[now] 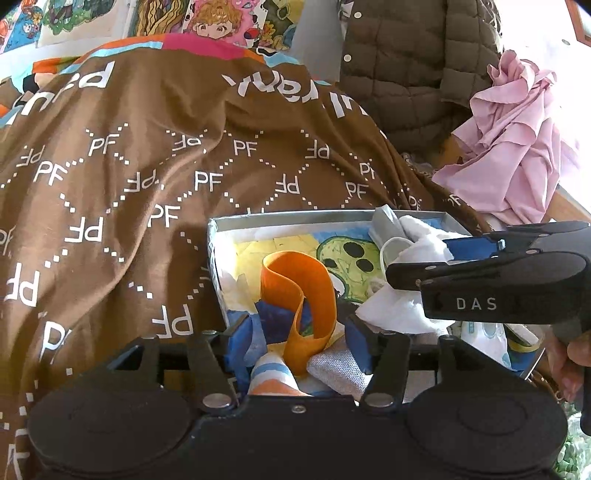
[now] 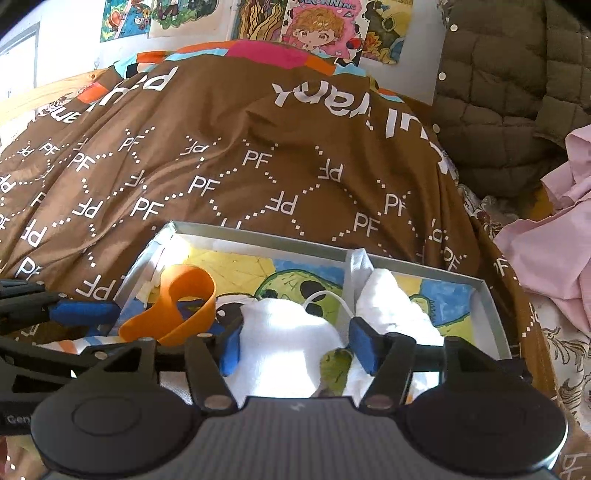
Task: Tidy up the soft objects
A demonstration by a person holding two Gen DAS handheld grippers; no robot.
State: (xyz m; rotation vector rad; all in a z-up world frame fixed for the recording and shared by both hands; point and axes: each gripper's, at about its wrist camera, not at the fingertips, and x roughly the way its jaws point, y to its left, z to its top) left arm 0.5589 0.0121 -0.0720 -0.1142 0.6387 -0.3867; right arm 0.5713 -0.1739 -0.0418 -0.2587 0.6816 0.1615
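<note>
A shallow grey-rimmed box point(image 1: 295, 217) with a green spotted drawing on its floor lies on the bed. An orange elastic band point(image 1: 295, 280) stands looped in its left part, above a striped cloth point(image 1: 273, 373) and a grey cloth point(image 1: 336, 365). My left gripper point(image 1: 301, 343) is open, its blue pads on either side of the band's lower end. My right gripper point(image 2: 297, 347) is open over the box point(image 2: 258, 238), and a white cloth with an ear loop point(image 2: 291, 325) bulges between its pads. A second white cloth point(image 2: 384, 295) lies beyond the divider. The orange band point(image 2: 173, 306) is at the left.
A brown blanket point(image 1: 147, 166) printed with PF covers the bed behind the box. An olive quilted jacket point(image 1: 406, 66) and a crumpled pink garment point(image 1: 517, 147) lie at the right. Cartoon posters point(image 2: 317, 26) hang on the back wall. A person's hand point(image 1: 570, 354) holds the right gripper's handle.
</note>
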